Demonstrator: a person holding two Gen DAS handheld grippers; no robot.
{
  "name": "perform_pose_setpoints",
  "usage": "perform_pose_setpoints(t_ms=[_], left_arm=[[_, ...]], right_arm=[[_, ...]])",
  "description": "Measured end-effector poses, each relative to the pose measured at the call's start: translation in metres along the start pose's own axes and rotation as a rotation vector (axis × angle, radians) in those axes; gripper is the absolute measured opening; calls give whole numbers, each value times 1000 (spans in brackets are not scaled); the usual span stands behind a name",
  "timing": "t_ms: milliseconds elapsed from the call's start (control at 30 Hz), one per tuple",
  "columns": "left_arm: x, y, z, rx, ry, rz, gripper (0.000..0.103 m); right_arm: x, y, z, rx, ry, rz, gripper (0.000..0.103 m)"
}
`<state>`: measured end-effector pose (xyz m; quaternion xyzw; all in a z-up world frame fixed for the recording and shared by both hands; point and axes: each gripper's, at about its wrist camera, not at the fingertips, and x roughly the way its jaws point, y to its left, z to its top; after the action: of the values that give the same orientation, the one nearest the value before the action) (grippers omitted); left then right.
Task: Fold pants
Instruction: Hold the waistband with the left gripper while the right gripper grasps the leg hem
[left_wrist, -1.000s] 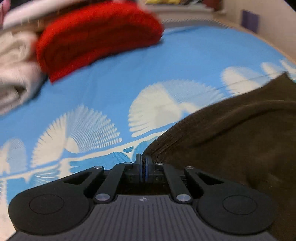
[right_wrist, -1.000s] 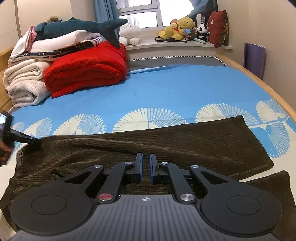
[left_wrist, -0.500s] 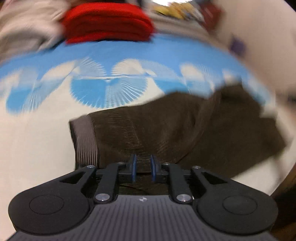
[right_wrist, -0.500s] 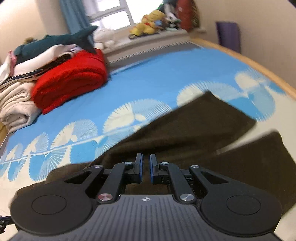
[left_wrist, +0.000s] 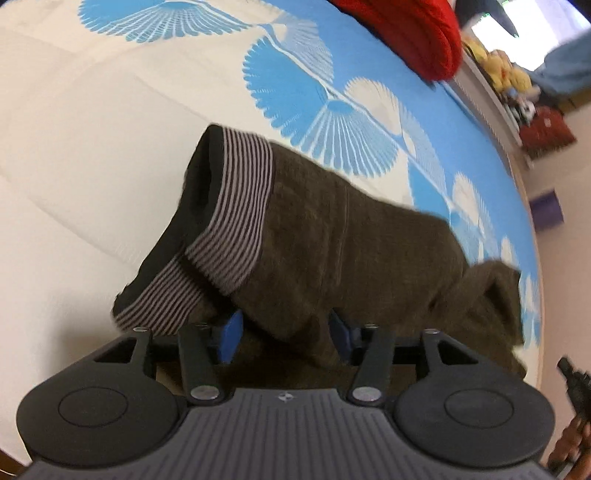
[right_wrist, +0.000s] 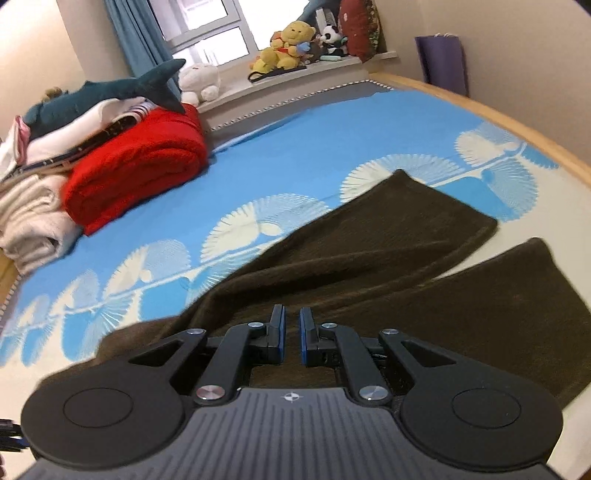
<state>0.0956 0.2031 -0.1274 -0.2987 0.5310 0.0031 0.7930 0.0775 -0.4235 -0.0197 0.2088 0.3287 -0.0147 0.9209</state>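
Dark brown corduroy pants (left_wrist: 351, 240) lie on the bed. Their grey-striped waistband (left_wrist: 236, 206) is doubled over, just ahead of my left gripper (left_wrist: 284, 332). That gripper points steeply down and its jaws are opening. A hump of pants cloth sits between the blue pads (left_wrist: 231, 336), which stand apart from it. In the right wrist view the pants (right_wrist: 388, 240) spread their two legs toward the right. My right gripper (right_wrist: 291, 332) is shut to a narrow slit, and a ridge of the cloth rises up into its fingers.
The bed sheet (right_wrist: 295, 140) is blue with white fan prints. A red folded blanket (right_wrist: 136, 177), cream bedding (right_wrist: 33, 221) and a plush shark (right_wrist: 110, 92) are piled at the far left. The wooden bed edge (right_wrist: 517, 129) runs along the right. A hand with the other gripper (left_wrist: 574, 376) shows at the left view's right edge.
My left gripper went from shut to wide apart while it swung across and rolled, bringing the waistband over the pants. The right gripper tilted a little and stayed shut.
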Motion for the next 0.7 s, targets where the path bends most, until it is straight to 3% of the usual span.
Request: perform_pose_setpoints(t_ms=[100, 133, 167, 200, 233, 300, 367, 467, 567, 700], left_arm=[[9, 2, 11, -49, 7, 7, 62], [10, 2, 13, -63, 0, 32, 61], [7, 3, 13, -67, -10, 55, 55], [5, 3, 16, -68, -23, 78, 35], [0, 4, 16, -71, -48, 111, 25], [-11, 6, 18, -89, -110, 140, 17], [-17, 0, 21, -87, -143, 137, 16], [-17, -19, 21, 10, -166, 198, 16], [-10, -25, 20, 57, -128, 239, 16], [0, -16, 24, 4, -72, 237, 16]], right_arm=[[17, 3, 10, 28, 3, 24, 12], [25, 4, 13, 36, 7, 24, 18], [33, 4, 18, 47, 10, 21, 24], [41, 4, 21, 63, 10, 20, 26], [49, 3, 24, 80, 12, 23, 28], [71, 1, 31, 112, 19, 26, 28], [95, -3, 39, 145, 20, 17, 28], [132, -12, 51, 204, 14, 14, 29], [174, -24, 61, 276, 28, 9, 34], [228, -29, 73, 344, 70, 27, 43]])
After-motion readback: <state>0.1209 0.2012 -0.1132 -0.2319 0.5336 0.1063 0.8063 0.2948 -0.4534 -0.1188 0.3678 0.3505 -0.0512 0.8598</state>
